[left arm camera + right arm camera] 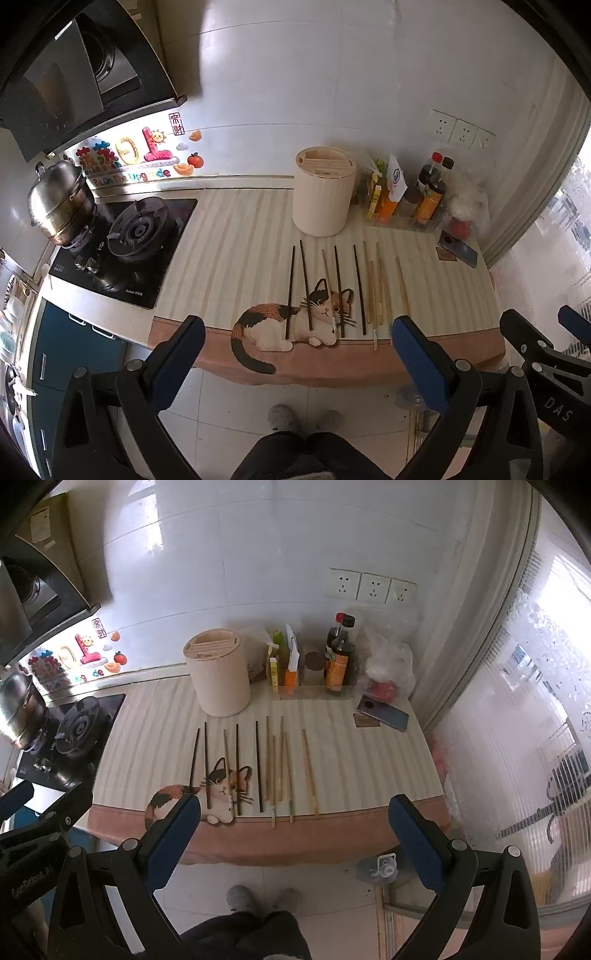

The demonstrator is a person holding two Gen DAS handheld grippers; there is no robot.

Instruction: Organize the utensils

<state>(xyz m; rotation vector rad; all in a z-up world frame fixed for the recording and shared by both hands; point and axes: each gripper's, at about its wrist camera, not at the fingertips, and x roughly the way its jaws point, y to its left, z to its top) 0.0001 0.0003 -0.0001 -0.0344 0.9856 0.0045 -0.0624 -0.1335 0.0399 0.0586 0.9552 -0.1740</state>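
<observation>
Both tongs hang spread wide and empty over the floor, short of the counter's near edge. The left tongs (299, 354) and the right tongs (295, 830) point down at a row of chopsticks lying loose on the striped mat (236, 236) just beyond their tips: four dark chopsticks (290, 291) toward the left, one pale one among them, roughly five pale chopsticks (308, 771) rightward. Farther off stands one cream holder (218, 675), then two dark bottles (338, 657) and one phone (384, 714).
</observation>
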